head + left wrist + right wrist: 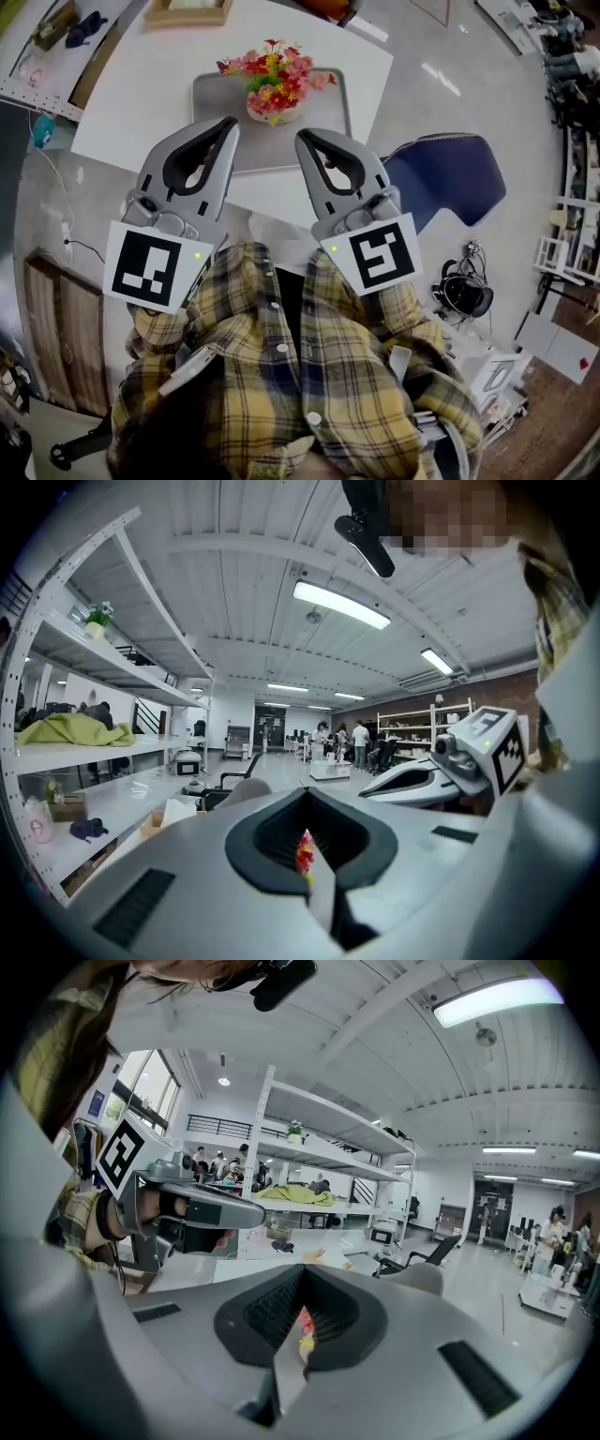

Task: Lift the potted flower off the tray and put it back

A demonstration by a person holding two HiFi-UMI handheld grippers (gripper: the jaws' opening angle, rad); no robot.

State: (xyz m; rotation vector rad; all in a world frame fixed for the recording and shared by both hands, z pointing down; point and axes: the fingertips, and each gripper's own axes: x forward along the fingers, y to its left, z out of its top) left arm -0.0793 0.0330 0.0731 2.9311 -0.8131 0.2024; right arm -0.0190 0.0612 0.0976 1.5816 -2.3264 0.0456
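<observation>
The potted flower [275, 86], red, pink and yellow blooms in a pale pot, stands on the grey tray [216, 98] on a white table [131, 112]. My left gripper [227, 124] and right gripper [302, 139] are held side by side at the tray's near edge, short of the pot. Both are shut with nothing between the jaws. Through the closed jaws of the left gripper [307, 794] only a sliver of the flower [304, 853] shows, and the right gripper [441, 778] is beside it. The right gripper [302, 1269] sees the flower [304, 1326] the same way.
A dark blue chair [450, 173] stands to the right of the table. A wooden box [187, 11] sits at the table's far edge. White shelving [319, 1152] lines one side of the room, and people [361, 742] stand far off.
</observation>
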